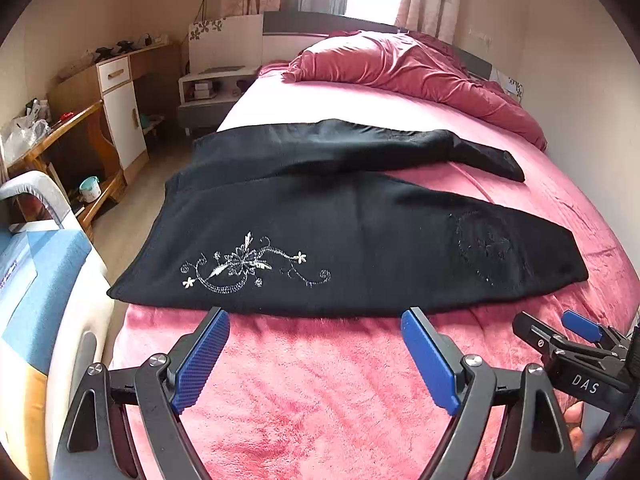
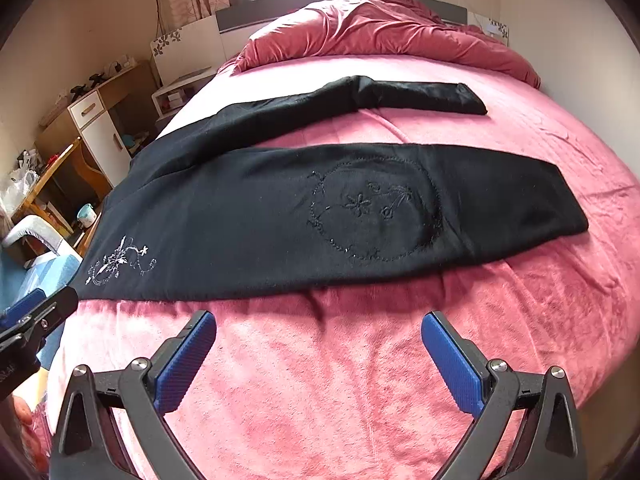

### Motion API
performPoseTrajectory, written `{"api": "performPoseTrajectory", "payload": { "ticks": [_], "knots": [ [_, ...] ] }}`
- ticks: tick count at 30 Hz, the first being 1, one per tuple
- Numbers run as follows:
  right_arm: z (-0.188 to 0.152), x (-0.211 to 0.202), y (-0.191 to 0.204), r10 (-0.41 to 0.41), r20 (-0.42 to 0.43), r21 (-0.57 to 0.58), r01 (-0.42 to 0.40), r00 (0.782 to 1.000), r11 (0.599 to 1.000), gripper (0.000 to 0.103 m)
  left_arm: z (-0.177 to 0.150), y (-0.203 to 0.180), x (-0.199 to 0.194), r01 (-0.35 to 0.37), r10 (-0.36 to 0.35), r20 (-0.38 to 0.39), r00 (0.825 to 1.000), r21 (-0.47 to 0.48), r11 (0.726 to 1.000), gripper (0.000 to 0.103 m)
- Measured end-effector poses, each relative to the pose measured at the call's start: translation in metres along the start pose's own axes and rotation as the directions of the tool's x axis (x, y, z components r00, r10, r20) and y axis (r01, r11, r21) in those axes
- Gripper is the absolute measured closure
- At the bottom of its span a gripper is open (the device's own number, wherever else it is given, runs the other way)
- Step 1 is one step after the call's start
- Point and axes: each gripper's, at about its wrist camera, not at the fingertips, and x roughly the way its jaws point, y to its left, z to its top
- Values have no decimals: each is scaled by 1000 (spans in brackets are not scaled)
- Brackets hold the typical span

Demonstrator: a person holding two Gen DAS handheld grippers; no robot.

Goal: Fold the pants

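Left claw: fingers spread wide, nothing between them, tips just short of the near edge of the pants. Right claw: same, spread wide and empty, hovering over the pink blanket close to the pants' near edge. Each claw shows at the edge of the other's view, so they sit side by side.

Pants location: flat on the bed, lying crosswise to both cameras. Waist end to the left, at or slightly over the bed's left edge; leg ends to the right. Legs are splayed: near leg wide and flat, far leg angled away with a gap of blanket between them.

Handling, my read:
- Soft, limp knit; no stiffness, will drape and sag from any pinch point.
- Light. One claw could lift a corner easily.
- Plush blanket likely grips the fabric, so dragging may bunch it; lift, don't slide.
- Not fragile, but avoid pinching the white embroidery or the stitched oval patch.
- Best holds: near-leg hem corner with the right claw, waist corner with the left.

Count: pants 1, legs 2, claws 2, embroidery motifs 2 (one white, one dark), rumpled red duvet 1 at the headboard end.
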Motion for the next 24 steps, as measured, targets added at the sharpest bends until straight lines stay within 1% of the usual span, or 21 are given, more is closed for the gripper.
{"api": "performPoseTrajectory", "payload": {
  "ticks": [3, 5, 7, 9, 10, 11, 12, 13, 16, 17, 19, 20, 21, 22, 23, 24],
  "knots": [
    [0, 3, -5, 23, -3, 18, -23, 1000, 1000, 0, -2, 2, 5, 7, -7, -17, 1000, -7, 1000, 14],
    [-1, 4, -10, 67, -1, 43, -67, 998, 997, 0, -4, 5, 10, 22, -23, -36, 999, -21, 1000, 13],
    [-1, 8, -17, 116, -10, 76, -115, 993, 990, 0, -6, 10, 15, 53, -55, -50, 997, -41, 998, 14],
    [-2, 12, -32, 161, -23, 146, -156, 987, 977, 0, -8, 17, 22, 82, -87, -64, 994, -70, 994, 13],
    [-2, 14, -44, 186, -25, 189, -178, 982, 966, 0, -8, 19, 24, 82, -87, -67, 994, -79, 994, 10],
    [-2, 15, -54, 194, -23, 221, -184, 981, 958, 0, -9, 24, 27, 82, -89, -74, 993, -89, 993, 3],
    [-1, 15, -65, 195, -22, 253, -183, 981, 950, 0, -10, 27, 30, 91, -99, -81, 992, -98, 991, 0],
    [-1, 16, -77, 196, -24, 290, -181, 980, 940, 0, -10, 32, 34, 96, -106, -90, 990, -110, 989, 0],
    [0, 18, -126, 179, 5, 430, -164, 984, 888, 0, -11, 54, 46, 94, -121, -142, 982, -187, 978, 0],
    [1, 21, -146, 175, 10, 487, -157, 985, 859, 2, -12, 64, 50, 89, -126, -158, 979, -222, 971, 0],
    [2, 27, -175, 183, 14, 567, -159, 983, 808, 14, -13, 85, 55, 71, -128, -178, 976, -296, 953, 4],
    [3, 31, -192, 183, 15, 604, -155, 983, 782, 17, -14, 93, 56, 54, -116, -180, 977, -319, 946, 11],
    [5, 34, -201, 175, 13, 618, -145, 985, 772, 24, -14, 101, 56, 34, -100, -181, 978, -338, 941, 16],
    [7, 38, -210, 161, 10, 633, -131, 987, 763, 27, -13, 111, 57, 5, -76, -187, 979, -357, 934, 24],
    [9, 44, -221, 151, 7, 653, -119, 988, 748, 28, -13, 121, 57, -14, -62, -188, 980, -379, 925, 30],
    [11, 49, -229, 150, 5, 671, -115, 989, 733, 31, -14, 130, 59, -19, -60, -186, 981, -397, 918, 31]
  ]
}}
